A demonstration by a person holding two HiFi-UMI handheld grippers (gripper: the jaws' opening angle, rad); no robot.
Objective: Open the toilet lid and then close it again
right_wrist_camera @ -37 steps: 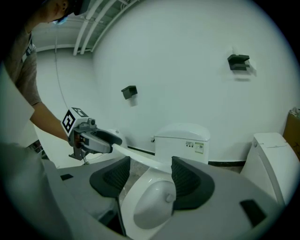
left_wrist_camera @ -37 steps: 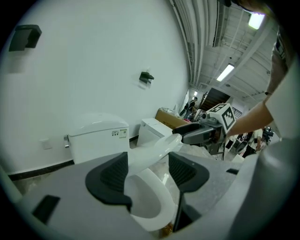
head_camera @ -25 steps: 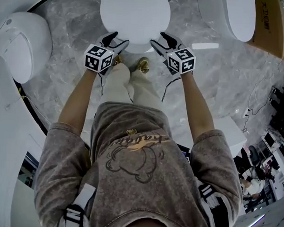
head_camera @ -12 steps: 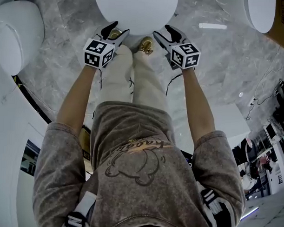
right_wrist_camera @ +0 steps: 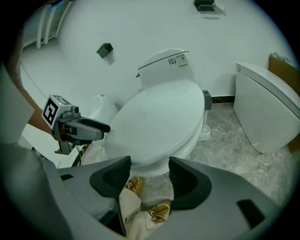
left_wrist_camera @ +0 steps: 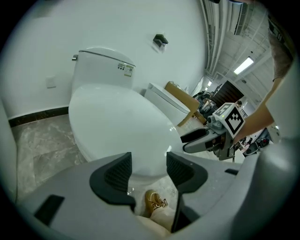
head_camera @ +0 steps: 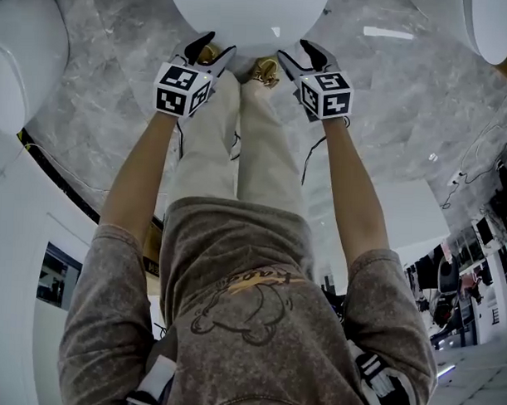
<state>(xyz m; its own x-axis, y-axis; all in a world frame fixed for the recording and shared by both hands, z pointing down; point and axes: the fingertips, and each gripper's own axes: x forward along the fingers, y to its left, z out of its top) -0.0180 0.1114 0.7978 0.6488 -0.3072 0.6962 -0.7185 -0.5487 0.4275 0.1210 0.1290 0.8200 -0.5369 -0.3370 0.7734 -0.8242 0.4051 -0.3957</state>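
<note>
Empty left tongs [left_wrist_camera: 149, 165], closing slightly, face the shut toilet lid [left_wrist_camera: 117, 117].

My operator at the rig: a washed grey short-sleeved T-shirt [head_camera: 315, 341] printed with a bear outline [head_camera: 243, 315] under gold script [head_camera: 263, 277], cream trousers [head_camera: 239, 147] and tan lace-up shoes [head_camera: 263, 71]. I see black-and-white straps [head_camera: 374, 372] at both sides of the waist, and a thin black cable [head_camera: 307, 164] below each wrist.

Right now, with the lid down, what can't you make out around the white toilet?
- Bowl interior: every view, covered by the closed white oval toilet lid.
- White ceramic tank: head view, cut off by the top edge.
- Small printed label on the tank: both gripper views, too small to read.
</note>
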